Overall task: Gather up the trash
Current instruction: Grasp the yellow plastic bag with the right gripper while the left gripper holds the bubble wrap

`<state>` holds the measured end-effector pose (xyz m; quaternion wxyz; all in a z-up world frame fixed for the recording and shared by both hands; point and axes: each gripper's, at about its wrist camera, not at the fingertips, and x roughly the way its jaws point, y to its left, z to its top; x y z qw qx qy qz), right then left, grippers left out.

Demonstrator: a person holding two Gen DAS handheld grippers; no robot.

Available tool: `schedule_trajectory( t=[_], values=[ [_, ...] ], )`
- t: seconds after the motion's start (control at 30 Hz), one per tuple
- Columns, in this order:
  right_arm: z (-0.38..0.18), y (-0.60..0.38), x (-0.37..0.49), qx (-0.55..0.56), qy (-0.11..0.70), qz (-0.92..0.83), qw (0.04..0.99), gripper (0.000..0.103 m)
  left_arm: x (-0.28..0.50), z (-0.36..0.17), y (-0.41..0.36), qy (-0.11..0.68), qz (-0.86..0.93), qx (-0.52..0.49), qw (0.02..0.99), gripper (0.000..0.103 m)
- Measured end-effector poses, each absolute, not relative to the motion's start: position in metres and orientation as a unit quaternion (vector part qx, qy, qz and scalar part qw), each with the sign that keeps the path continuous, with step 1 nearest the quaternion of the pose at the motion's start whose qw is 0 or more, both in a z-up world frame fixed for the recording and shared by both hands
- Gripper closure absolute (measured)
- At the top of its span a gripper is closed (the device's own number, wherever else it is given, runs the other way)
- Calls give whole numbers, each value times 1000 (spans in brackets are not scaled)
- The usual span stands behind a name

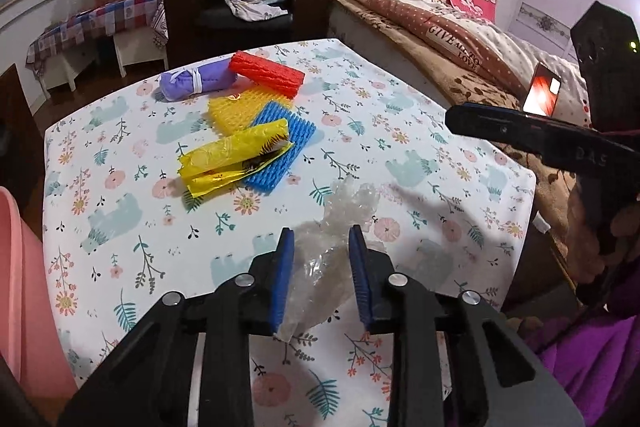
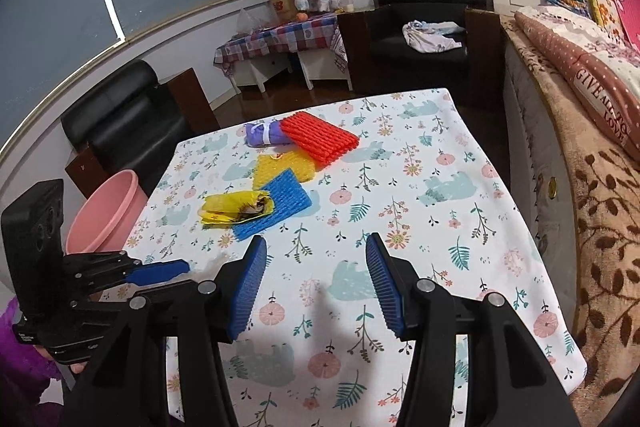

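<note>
A crumpled clear plastic wrap (image 1: 336,239) lies on the flowered tablecloth (image 1: 420,147), between the open blue pads of my left gripper (image 1: 322,241); the pads stand apart from it. Farther off lie a yellow wrapper (image 1: 228,157), a blue foam net (image 1: 280,151), a yellow foam net (image 1: 232,107), a red foam net (image 1: 266,73) and a purple bundle (image 1: 192,83). My right gripper (image 2: 316,263) is open and empty above the cloth; it shows at the right of the left wrist view (image 1: 520,135). The left gripper shows in the right wrist view (image 2: 160,273).
A pink bin (image 2: 106,211) stands on the floor by the table's left side; its rim shows in the left wrist view (image 1: 16,267). A bed (image 1: 460,39) runs along the right. Black armchairs (image 2: 424,23) and a small covered table (image 2: 276,39) stand beyond.
</note>
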<state>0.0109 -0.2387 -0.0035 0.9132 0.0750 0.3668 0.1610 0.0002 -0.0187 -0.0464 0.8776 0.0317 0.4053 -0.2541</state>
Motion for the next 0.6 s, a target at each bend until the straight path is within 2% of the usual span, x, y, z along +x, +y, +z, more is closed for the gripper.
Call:
schedule_trajectory(
  t=[0.6],
  values=[
    [6,-210,11,65,365,202,906,52,-12,-18,33,362,-180,-55,913,77]
  ],
)
